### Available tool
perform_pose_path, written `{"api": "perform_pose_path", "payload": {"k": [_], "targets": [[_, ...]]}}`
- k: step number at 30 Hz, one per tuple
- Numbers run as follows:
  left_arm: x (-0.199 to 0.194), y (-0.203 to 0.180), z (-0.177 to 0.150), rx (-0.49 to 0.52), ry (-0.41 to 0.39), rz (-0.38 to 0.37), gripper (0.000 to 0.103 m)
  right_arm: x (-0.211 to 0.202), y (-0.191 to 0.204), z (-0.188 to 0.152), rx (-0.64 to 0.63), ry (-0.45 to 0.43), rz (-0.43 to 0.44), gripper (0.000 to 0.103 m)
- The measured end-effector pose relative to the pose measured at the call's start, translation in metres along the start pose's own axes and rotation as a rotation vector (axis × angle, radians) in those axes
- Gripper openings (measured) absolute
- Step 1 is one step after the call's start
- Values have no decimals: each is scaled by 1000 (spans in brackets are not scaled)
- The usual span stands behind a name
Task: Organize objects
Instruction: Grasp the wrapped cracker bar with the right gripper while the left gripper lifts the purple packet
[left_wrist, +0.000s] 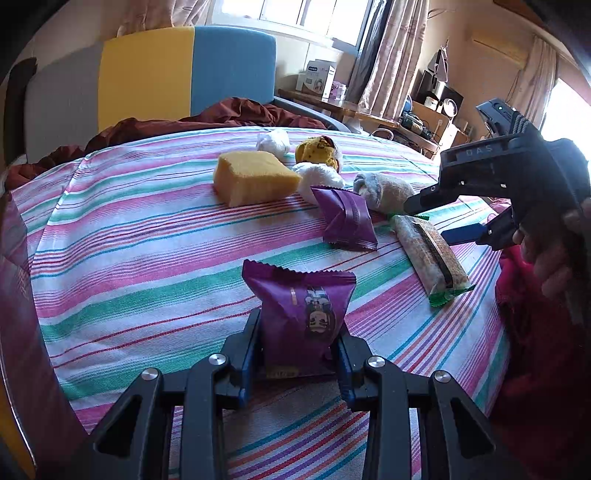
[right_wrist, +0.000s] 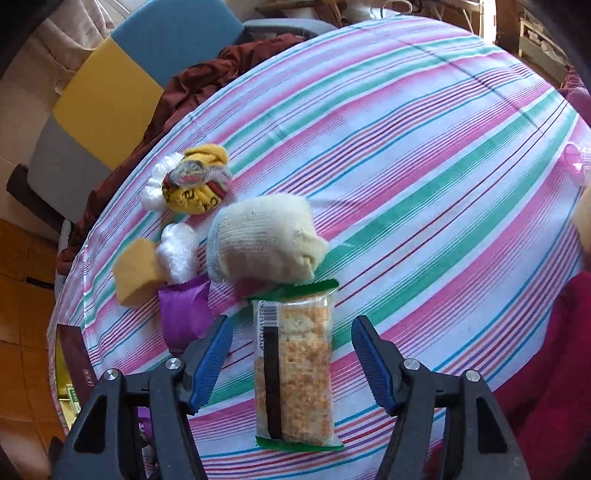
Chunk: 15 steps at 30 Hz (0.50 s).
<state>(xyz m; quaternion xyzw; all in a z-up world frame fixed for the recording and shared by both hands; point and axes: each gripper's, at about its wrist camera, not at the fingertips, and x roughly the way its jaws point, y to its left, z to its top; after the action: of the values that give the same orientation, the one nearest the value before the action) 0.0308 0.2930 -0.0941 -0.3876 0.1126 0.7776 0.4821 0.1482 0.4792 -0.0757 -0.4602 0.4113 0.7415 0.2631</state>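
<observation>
Clamping a purple snack packet (left_wrist: 301, 317) at the bottom centre of the left wrist view, my left gripper (left_wrist: 297, 354) has its blue pads pressed against both sides of the wrapper, which stands upright above the striped tablecloth (left_wrist: 147, 258). Beyond it, a second purple packet (left_wrist: 345, 221) lies flat toward the middle of that frame, with a yellow sponge (left_wrist: 255, 179) to its upper left and a cream rolled sock (left_wrist: 384, 192) to its upper right. Two white crumpled balls (left_wrist: 273, 142) and a yellow patterned sock bundle (left_wrist: 319, 149) sit behind the sponge. My right gripper (right_wrist: 291, 360) stands spread apart over a long cracker pack (right_wrist: 293, 369) with green ends; in the right wrist view the pack lies lengthwise between the blue pads (right_wrist: 212, 354), which do not touch it. No earlier view tells me more of those jaws. In the left wrist view that same gripper comes in from the right edge, its tips at the far end of the pack. A dark red cloth (right_wrist: 207, 70) is bunched at the table's far edge, upper left, before a blue and yellow chair (left_wrist: 184, 70).
</observation>
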Motion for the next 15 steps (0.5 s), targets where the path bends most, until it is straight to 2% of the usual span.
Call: {"api": "perform_pose_path", "payload": {"k": [4, 6, 8, 9, 10, 11, 15], "targets": [[0, -1, 1, 1, -1, 1, 37, 10, 20, -7, -121, 28, -81, 70], [-1, -1, 0, 1, -1, 0, 37, 17, 26, -9, -174, 39, -184, 69], [-1, -1, 0, 3, -1, 2, 37, 22, 35, -12, -236, 43, -260, 63], [-1, -1, 0, 2, -1, 1, 37, 24, 39, -14, -272, 38, -307, 56], [-1, -1, 0, 0, -2, 0, 36, 25, 43, -15, -297, 31, -321, 50], [-1, 0, 0, -1, 0, 0, 36, 24, 44, -15, -306, 27, -320, 48], [-3, -1, 3, -3, 19, 14, 34, 23, 43, -14, -311, 25, -320, 46]]}}
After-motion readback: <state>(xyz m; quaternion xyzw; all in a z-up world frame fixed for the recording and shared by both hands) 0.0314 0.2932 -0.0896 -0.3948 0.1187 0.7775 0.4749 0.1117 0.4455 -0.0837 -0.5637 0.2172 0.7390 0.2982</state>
